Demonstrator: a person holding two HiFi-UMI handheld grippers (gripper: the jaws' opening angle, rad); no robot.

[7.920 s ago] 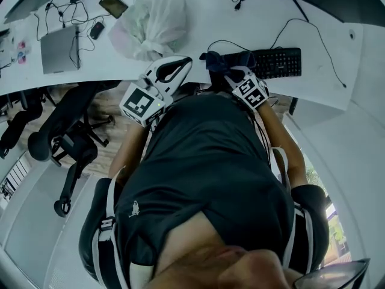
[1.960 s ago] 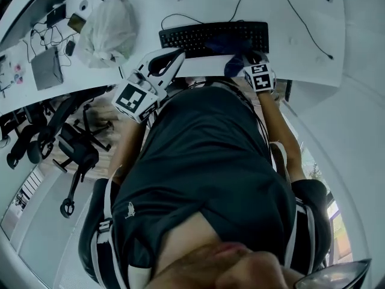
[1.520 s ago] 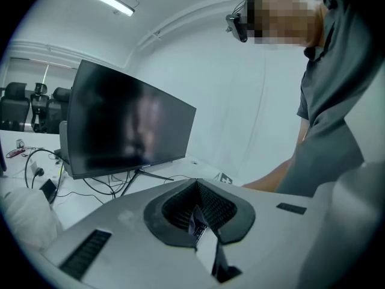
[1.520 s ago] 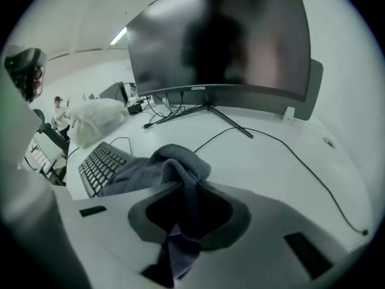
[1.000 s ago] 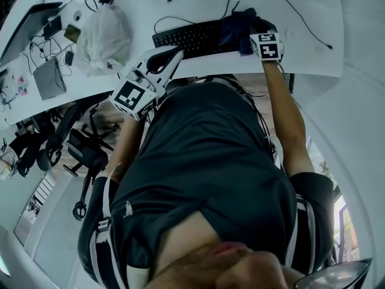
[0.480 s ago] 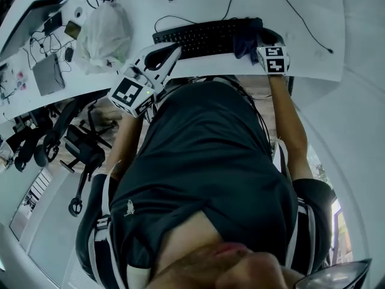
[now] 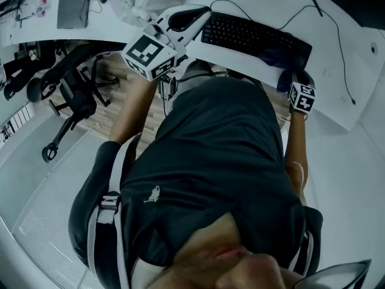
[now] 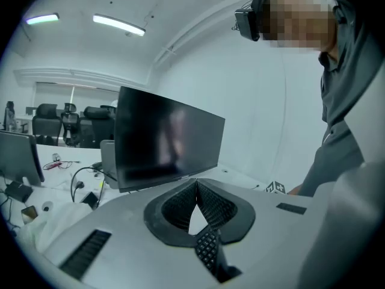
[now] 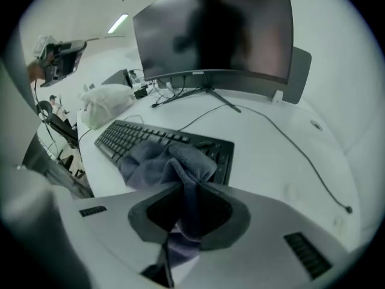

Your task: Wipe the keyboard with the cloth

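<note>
Fingers (image 9: pixel 219 212) pinch the cloth (image 9: pixel 159 161), right gripper (image 9: pixel 182 185) angled steeply downward.

One keyboard (image 7: pixel 246 35), one cloth (image 9: pixel 162 161), two tools (image 8: pixel 197 188) (image 9: pixel 183 191)

No legible words, brands or nos. anywhere. Only signs are coded marks:
- L cube (image 7: pixel 150 54): b/w square marker patterns on its faces, no letters.
- R cube (image 7: pixel 301 97): same kind of b/w markers, diff. pattern; a corner also shows in left gripper view (image 8: pixel 275 187).
- Shirt logo (image 7: pixel 154 193): small white figure on dark cloth, no text w/ it.
- Keyboard (image 9: pixel 138 138): key legends too small and dim to read.
- Monitor (image 9: pixel 210 29): tiny mark at mid bottom bezel, unreadable.
</note>
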